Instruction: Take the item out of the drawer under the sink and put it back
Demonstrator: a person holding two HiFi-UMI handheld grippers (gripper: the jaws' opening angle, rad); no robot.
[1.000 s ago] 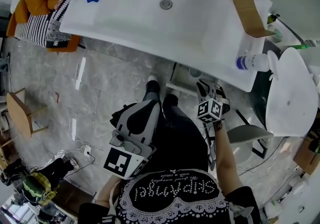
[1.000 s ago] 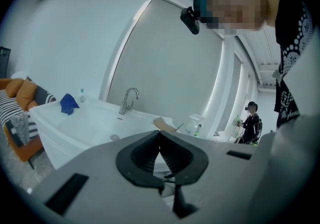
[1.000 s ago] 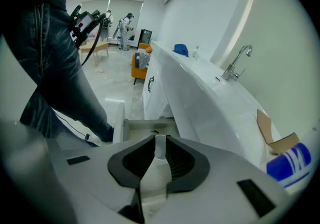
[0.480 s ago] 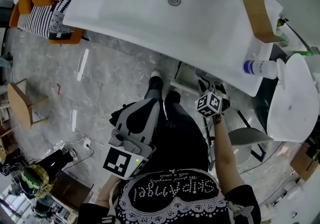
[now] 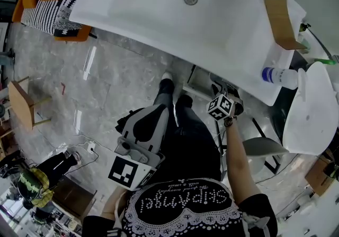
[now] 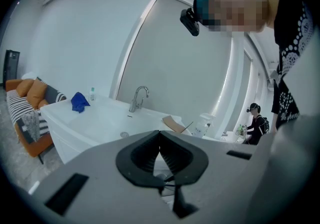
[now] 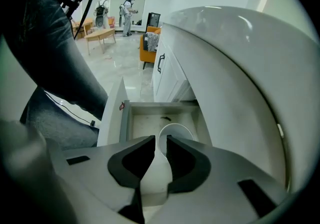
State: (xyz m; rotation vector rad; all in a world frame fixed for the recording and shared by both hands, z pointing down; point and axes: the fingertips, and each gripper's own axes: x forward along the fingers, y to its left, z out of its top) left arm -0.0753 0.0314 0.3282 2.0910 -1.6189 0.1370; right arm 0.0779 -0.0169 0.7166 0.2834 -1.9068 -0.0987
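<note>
Clamps the right tool [image 7: 161, 140] on the wall of a white cup [image 7: 177, 132], pointing steeply down into the open drawer [image 7: 149, 118] under the sink [image 7: 240, 68]. Cannot tell whether the cup touches the drawer floor. Holds the left tool [image 6: 160, 135] pinched together and empty, facing the sink from farther back.
</note>
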